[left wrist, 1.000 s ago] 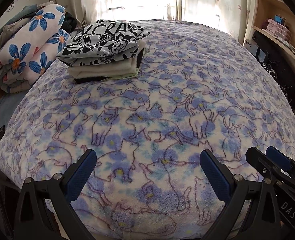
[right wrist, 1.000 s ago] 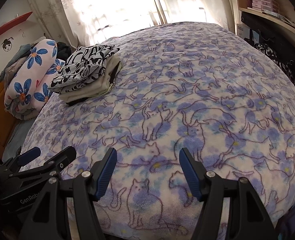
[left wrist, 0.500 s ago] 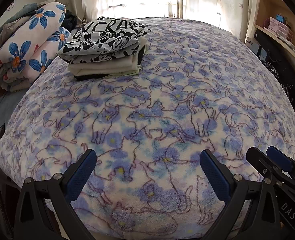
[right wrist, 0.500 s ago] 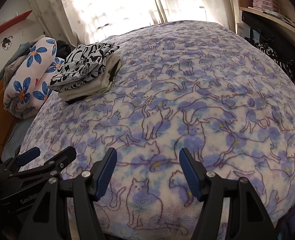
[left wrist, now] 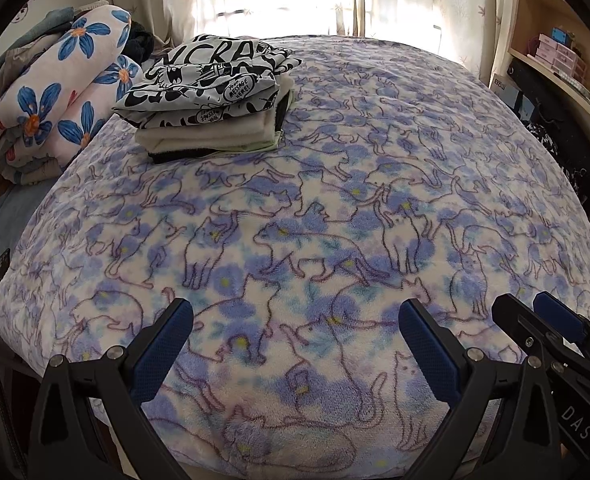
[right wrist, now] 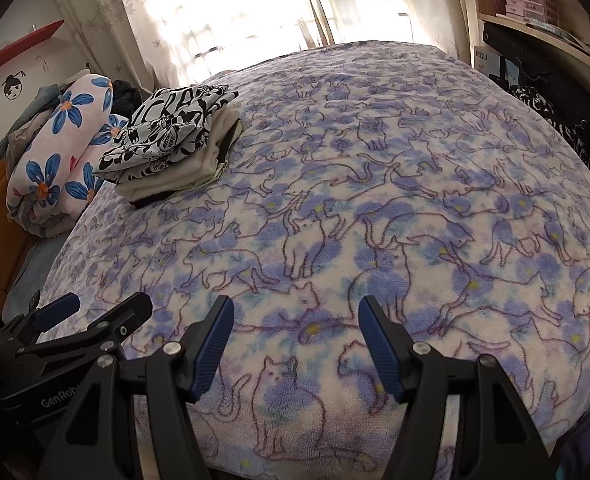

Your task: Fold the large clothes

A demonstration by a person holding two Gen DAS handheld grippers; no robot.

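Note:
A stack of folded clothes [left wrist: 211, 100], topped by a black-and-white printed garment, lies at the far left of the bed; it also shows in the right wrist view [right wrist: 175, 144]. The bed is covered by a blue-and-white cat-print blanket [left wrist: 335, 216]. My left gripper [left wrist: 295, 320] is open and empty above the blanket's near edge. My right gripper [right wrist: 293, 318] is open and empty beside it, also over the near edge. Each gripper shows at the other view's lower corner.
A rolled flower-print quilt [left wrist: 55, 96] and more clothes lie left of the stack. Curtains and a bright window stand behind the bed. Shelves with boxes [left wrist: 555, 52] and dark cloth [left wrist: 567, 160] line the right side.
Both views have tilted or shifted slightly, so the stack sits a little lower in the frame. Both grippers stay open and empty.

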